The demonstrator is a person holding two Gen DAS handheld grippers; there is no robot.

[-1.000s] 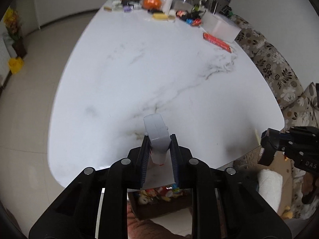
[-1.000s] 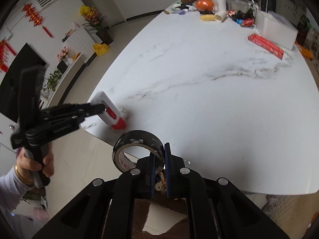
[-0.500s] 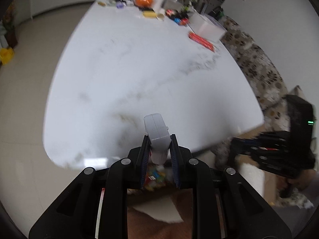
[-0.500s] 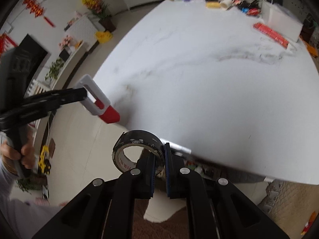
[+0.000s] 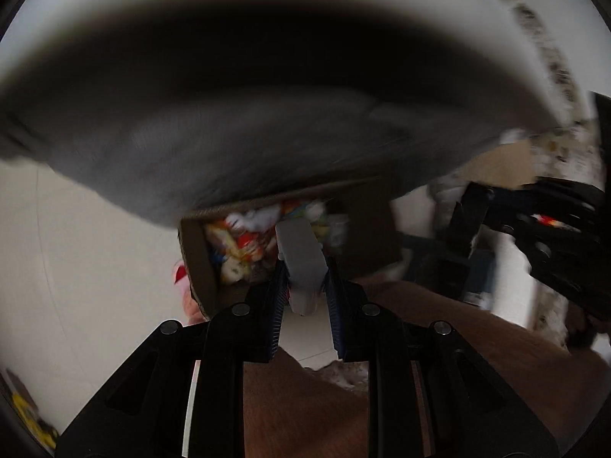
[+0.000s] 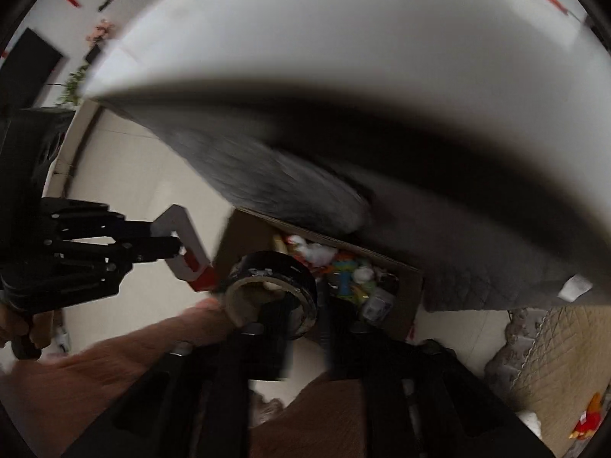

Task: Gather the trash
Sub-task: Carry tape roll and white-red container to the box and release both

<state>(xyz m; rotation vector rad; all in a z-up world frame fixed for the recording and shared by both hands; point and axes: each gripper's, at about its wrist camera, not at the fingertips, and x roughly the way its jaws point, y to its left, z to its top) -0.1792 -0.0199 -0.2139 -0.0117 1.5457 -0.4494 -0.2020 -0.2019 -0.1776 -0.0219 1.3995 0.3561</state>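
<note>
My left gripper (image 5: 304,286) is shut on a white box with a red end (image 5: 301,257) and holds it just above the near edge of an open cardboard trash box (image 5: 198,263) under the table. The same white box (image 6: 187,246) and left gripper (image 6: 168,244) show at the left of the right wrist view. My right gripper (image 6: 305,305) is shut on a roll of black tape (image 6: 275,282) over the near side of the trash box (image 6: 408,290), which holds several colourful wrappers.
The white marble table (image 6: 343,38) overhangs the box; its dark underside (image 5: 267,133) fills the upper view. The person's brown-clad legs (image 5: 420,362) lie below the grippers. Pale floor tiles (image 5: 76,248) lie left, a patterned sofa (image 6: 553,343) right.
Both grippers have dropped from above the tabletop to below its edge, carrying the white box and the tape roll down to the trash box. Both views are motion-blurred.
</note>
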